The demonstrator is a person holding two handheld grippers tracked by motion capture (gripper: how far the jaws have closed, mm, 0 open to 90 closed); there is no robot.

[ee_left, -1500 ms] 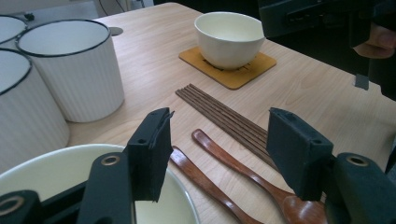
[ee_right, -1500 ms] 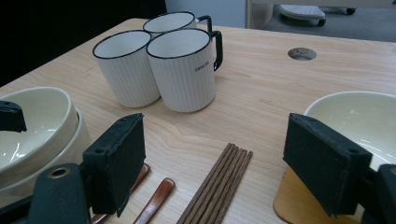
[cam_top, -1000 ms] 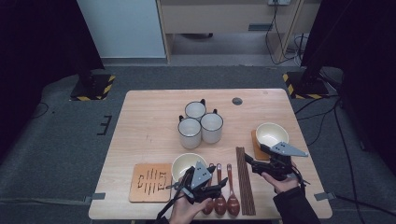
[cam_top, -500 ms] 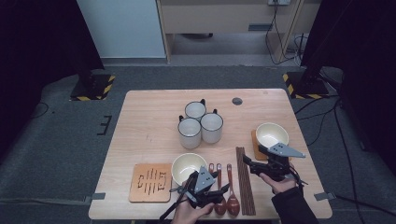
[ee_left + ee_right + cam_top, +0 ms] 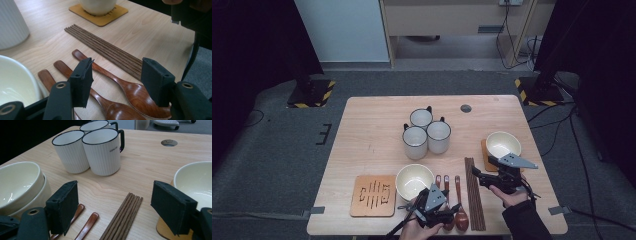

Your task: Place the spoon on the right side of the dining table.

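Moved: hardly anything since a second ago, the left gripper [image 5: 451, 210] just slid a touch lower and rightward along the bottom edge of the high view; the right gripper [image 5: 482, 176] hasn't budged.
Left gripper: jaws parted, nothing pinched. They hang over the spoons [image 5: 130, 91], which lie flat on the table [image 5: 372, 130] in the lower middle of its own view.
Right gripper: jaws spread wide and empty, with the chopsticks [image 5: 122, 216] lying on the table between them in the right gripper view.
Spoons: three brown wooden ones side by side, bottom centre of the high view, between the near bowl [image 5: 414, 181] and the chopsticks.
Other bowl: sits on a coaster [image 5: 484, 150], right of centre.
Mugs: three white mugs [image 5: 426, 132] bunched mid-table.
Spare coaster: another coaster [image 5: 373, 195] lower left, bare.
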